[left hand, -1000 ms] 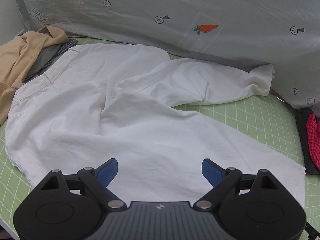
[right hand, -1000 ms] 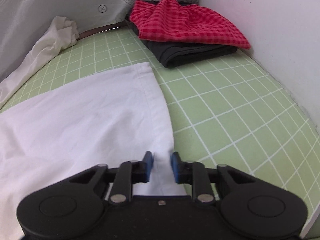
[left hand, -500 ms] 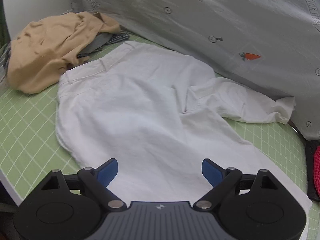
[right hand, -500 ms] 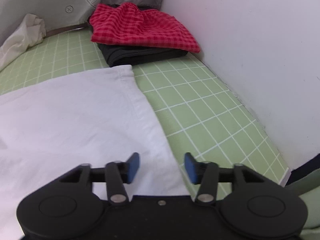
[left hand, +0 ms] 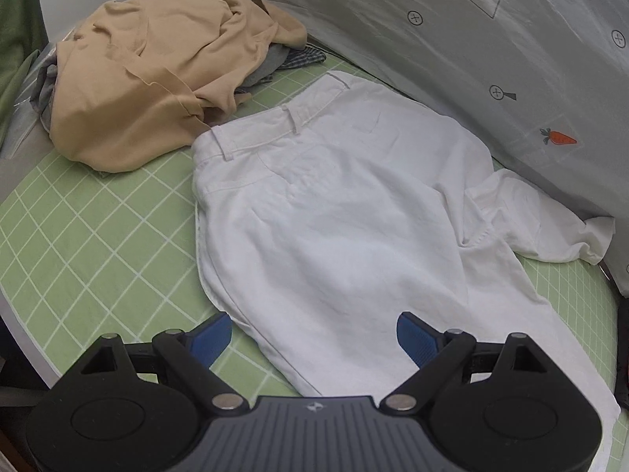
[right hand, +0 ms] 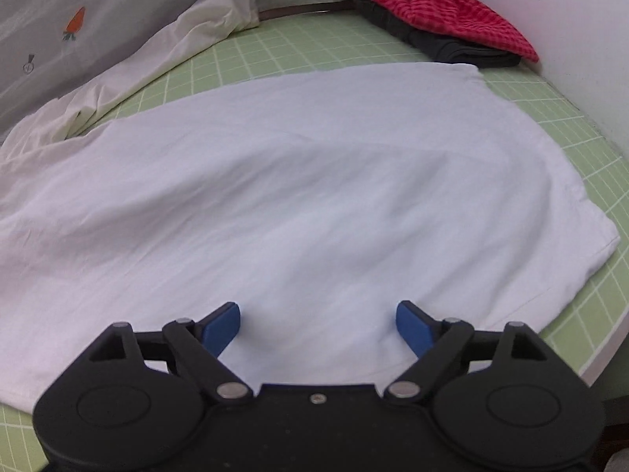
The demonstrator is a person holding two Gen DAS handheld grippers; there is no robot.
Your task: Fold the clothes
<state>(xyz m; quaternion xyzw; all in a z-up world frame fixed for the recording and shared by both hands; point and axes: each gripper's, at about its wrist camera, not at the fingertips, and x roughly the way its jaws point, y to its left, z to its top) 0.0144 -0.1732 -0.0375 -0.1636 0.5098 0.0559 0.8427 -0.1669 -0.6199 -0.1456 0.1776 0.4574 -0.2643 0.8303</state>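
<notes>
Two open grippers point(left hand: 314, 334) point(right hand: 317, 324) over white trousers point(left hand: 354, 228)

Soft, even indoor light; shadows faint; strong fisheye bending at edges; right view perhaps slightly motion-blurred

The grey and checked garments point(left hand: 275, 63) are mostly buried under the tan garment point(left hand: 157, 78). The black folded garment point(right hand: 452, 45) is half covered by the red checked cloth point(right hand: 444, 11). The white trousers' point(right hand: 275, 196) waistband is cut off at the left edge.

Both wrist views hover close over the white trousers point(left hand: 354, 212) (shared), left facing waistband, right facing hem
</notes>
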